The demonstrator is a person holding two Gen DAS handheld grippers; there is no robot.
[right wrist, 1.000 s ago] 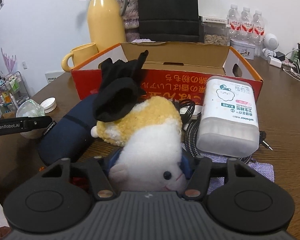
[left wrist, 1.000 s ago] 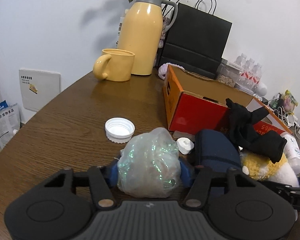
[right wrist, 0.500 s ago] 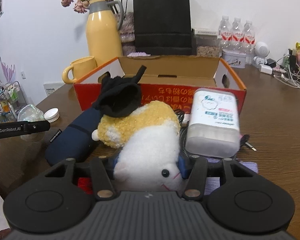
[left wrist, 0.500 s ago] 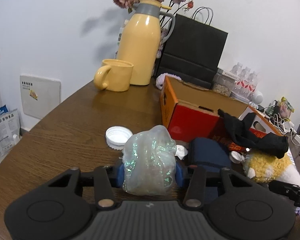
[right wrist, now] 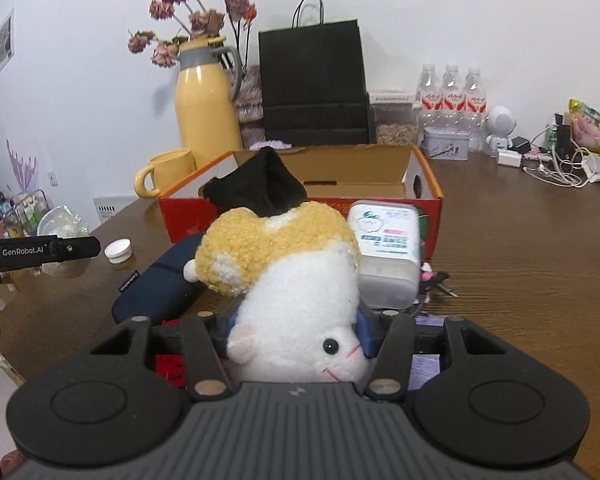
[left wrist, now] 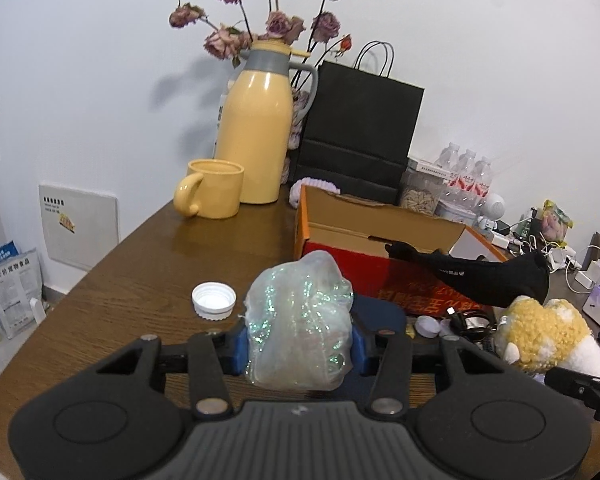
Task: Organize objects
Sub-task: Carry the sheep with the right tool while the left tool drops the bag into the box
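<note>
We hold the bag (left wrist: 300, 320) in our left gripper (left wrist: 298, 346) and the plush (right wrist: 296, 296) in our right gripper (right wrist: 296, 334), both above the table (right wrist: 520, 248). The box (right wrist: 424, 184) looks empty; pouch (right wrist: 160, 284), jar (right wrist: 388, 252) and cap (left wrist: 214, 301) remain outside.

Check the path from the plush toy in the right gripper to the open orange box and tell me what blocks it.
The right gripper grips the plush toy. The cotton-swab container stands against the orange box front wall, and a black sock drapes over the toy. Both lie low; the box opening looks unobstructed from above.
</note>
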